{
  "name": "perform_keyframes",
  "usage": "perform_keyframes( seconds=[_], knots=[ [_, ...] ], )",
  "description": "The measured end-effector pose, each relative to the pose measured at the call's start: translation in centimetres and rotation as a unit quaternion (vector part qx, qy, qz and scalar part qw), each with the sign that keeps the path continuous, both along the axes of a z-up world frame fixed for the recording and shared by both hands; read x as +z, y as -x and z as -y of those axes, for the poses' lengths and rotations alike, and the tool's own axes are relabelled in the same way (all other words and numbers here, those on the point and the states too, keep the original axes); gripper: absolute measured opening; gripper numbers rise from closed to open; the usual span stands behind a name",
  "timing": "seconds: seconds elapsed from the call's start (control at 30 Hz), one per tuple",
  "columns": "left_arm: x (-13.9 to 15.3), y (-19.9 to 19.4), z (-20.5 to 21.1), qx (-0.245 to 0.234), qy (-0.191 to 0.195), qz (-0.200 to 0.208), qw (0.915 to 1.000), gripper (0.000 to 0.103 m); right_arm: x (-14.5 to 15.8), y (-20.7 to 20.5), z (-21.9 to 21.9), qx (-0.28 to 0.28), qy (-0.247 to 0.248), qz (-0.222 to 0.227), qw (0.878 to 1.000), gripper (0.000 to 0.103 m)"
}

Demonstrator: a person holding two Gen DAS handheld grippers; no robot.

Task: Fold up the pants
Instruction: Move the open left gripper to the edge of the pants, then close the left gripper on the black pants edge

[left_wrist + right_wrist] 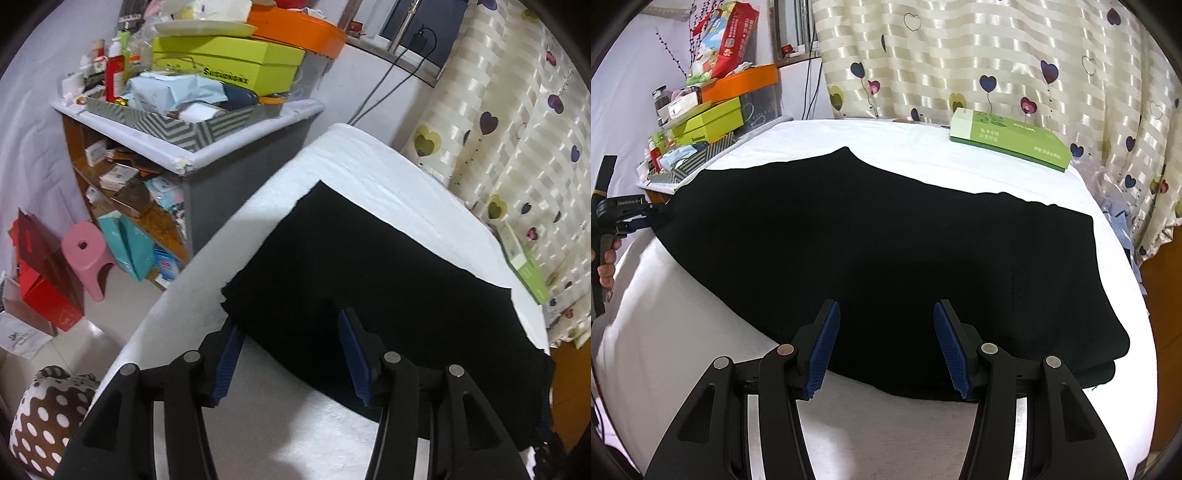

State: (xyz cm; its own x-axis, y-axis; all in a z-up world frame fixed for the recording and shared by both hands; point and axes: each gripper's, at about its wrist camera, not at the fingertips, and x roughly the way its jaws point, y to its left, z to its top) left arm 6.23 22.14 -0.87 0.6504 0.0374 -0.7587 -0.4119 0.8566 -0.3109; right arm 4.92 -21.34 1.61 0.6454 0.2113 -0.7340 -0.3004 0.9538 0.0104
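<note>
The pants (871,251) are laid flat on the white table (923,144), ready for folding. Both grippers, left (290,325) and right (886,314), are held at the near hem, fingers spread, nothing pinched.

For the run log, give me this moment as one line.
task: fold pants | left tool: open, at pants edge | right tool: open, over near edge | pants: flat on white table | green box: far side
</note>
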Motion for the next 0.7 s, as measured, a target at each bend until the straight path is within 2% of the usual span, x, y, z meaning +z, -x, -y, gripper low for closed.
perform_keyframes(
  seconds=[0.1,0.23,0.3,0.37,0.47,0.53,0.6,0.7],
  knots=[
    [0.0,-0.3,-0.2,-0.007,0.001,-0.003,1.0000,0.054,-0.1,-0.1,0.3,-0.004,-0.003,-0.002,1.000,0.054],
    [-0.1,-0.7,-0.1,0.009,-0.008,-0.001,0.9999,0.052,-0.3,-0.1,0.7,-0.007,-0.011,-0.003,1.000,0.054],
    [-0.2,-0.9,0.3,0.020,-0.029,-0.006,0.9994,0.043,-0.3,-0.2,0.7,-0.007,-0.013,-0.003,1.000,0.054],
    [-0.2,-1.1,0.6,0.033,-0.051,-0.015,0.9981,0.025,-0.2,-0.2,0.8,-0.006,-0.014,-0.003,1.000,0.054],
    [-0.2,-1.2,0.2,0.038,-0.050,-0.016,0.9979,0.010,-0.2,-0.1,0.8,-0.007,-0.016,-0.004,1.000,0.054],
    [0.0,-1.2,-0.1,0.038,-0.038,-0.012,0.9985,0.007,-0.1,-0.1,1.0,-0.009,-0.018,-0.003,1.000,0.054],
    [0.7,-1.1,0.1,0.033,-0.043,-0.003,0.9985,0.006,-0.1,0.0,1.2,-0.011,-0.019,-0.003,1.000,0.054],
    [2.4,-0.9,1.2,0.019,-0.047,0.028,0.9983,0.006,-0.1,0.0,1.6,-0.015,-0.023,-0.004,1.000,0.054]
  ],
)
